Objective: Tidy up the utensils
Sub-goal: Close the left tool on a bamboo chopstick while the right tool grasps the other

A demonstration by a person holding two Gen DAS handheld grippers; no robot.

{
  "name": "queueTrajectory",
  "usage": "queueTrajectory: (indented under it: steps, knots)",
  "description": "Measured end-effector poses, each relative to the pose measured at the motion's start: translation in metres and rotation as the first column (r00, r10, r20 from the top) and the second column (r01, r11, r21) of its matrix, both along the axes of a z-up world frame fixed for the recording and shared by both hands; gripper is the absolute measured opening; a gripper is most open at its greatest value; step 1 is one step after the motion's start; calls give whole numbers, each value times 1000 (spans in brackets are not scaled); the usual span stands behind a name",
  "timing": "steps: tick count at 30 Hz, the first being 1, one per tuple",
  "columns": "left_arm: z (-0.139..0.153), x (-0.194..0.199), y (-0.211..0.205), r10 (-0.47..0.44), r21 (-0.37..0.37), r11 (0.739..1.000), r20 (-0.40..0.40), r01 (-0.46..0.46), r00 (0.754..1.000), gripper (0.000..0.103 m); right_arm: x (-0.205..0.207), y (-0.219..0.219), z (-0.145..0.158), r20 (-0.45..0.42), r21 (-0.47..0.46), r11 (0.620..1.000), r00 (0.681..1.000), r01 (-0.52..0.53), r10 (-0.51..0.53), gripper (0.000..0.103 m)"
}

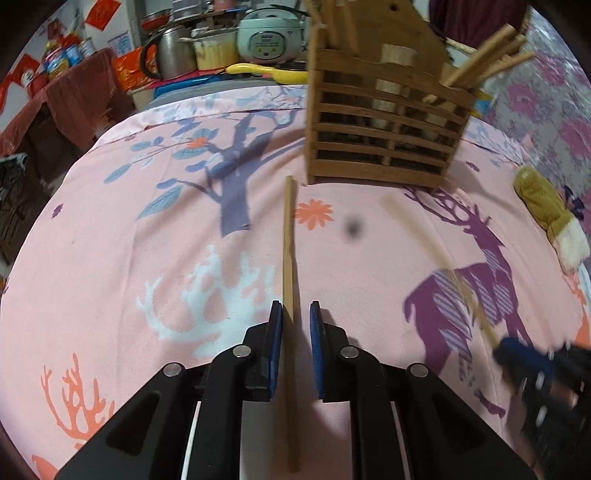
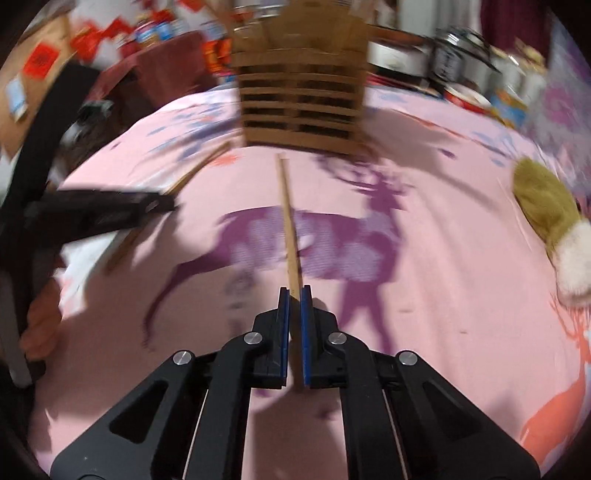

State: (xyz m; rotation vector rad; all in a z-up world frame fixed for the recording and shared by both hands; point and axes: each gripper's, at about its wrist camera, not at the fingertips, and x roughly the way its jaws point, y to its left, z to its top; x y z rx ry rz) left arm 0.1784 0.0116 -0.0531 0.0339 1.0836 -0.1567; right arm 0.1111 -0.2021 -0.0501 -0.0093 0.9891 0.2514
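A slatted wooden utensil holder [image 1: 384, 122] stands at the far side of the pink printed cloth and holds several wooden sticks; it also shows in the right wrist view [image 2: 301, 99]. My left gripper [image 1: 295, 310] has a wooden chopstick [image 1: 288, 251] between its blue pads, resting against the left pad with a gap to the right one. My right gripper [image 2: 294, 293] is shut on a second wooden chopstick [image 2: 288, 218], pointing toward the holder. The right gripper [image 1: 532, 365] also shows blurred in the left wrist view, and the left gripper [image 2: 110, 214] in the right wrist view.
A mustard and white plush mitten [image 1: 550, 214] lies at the right edge of the cloth [image 1: 147, 258]. Behind the holder are a rice cooker [image 1: 269, 33], a metal kettle [image 1: 170, 51], a yellow ladle [image 1: 269, 72] and red packages. The bed edge curves at left.
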Motion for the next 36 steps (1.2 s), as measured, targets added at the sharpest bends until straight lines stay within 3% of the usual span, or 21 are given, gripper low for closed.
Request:
queueTrajectory:
  steps: [4, 7, 9, 11, 16, 20, 24, 28, 33, 36]
  knots:
    - [0, -5, -13, -66, -17, 998, 0, 66, 998, 15, 7, -23, 0, -17, 32, 996, 997, 78, -77, 6]
    - [0, -7, -16, -78, -15, 997, 2, 78, 997, 17, 8, -22, 1, -29, 52, 997, 998, 58, -56, 12]
    - [1, -6, -11, -62, -37, 997, -1, 62, 998, 35, 6, -23, 4, -15, 57, 997, 999, 52, -51, 16]
    - [7, -10, -2, -29, -56, 998, 13, 30, 999, 40, 4, -27, 10, 1, 75, 996, 998, 58, -58, 20]
    - [16, -34, 0, -63, -81, 995, 23, 65, 998, 41, -12, -46, 31, 61, 143, 986, 993, 89, -98, 32]
    - [8, -62, -16, -167, -22, 986, 2, 167, 986, 41, -28, -60, 34, 86, 143, 983, 988, 116, -130, 37]
    - [6, -84, -25, -229, 67, 972, 37, 226, 973, 40, -30, -70, 32, 71, 164, 976, 986, 141, -154, 37]
    - [7, -86, -10, -221, 42, 975, 39, 219, 975, 34, -31, -68, 29, 70, 155, 979, 987, 132, -144, 37]
    - [7, -80, 3, -180, 22, 983, 32, 180, 983, 34, -33, -60, 29, 76, 133, 985, 990, 108, -119, 37]
    - [6, -84, -4, -197, 67, 979, 50, 193, 979, 33, -35, -57, 28, 77, 127, 987, 991, 99, -109, 37]
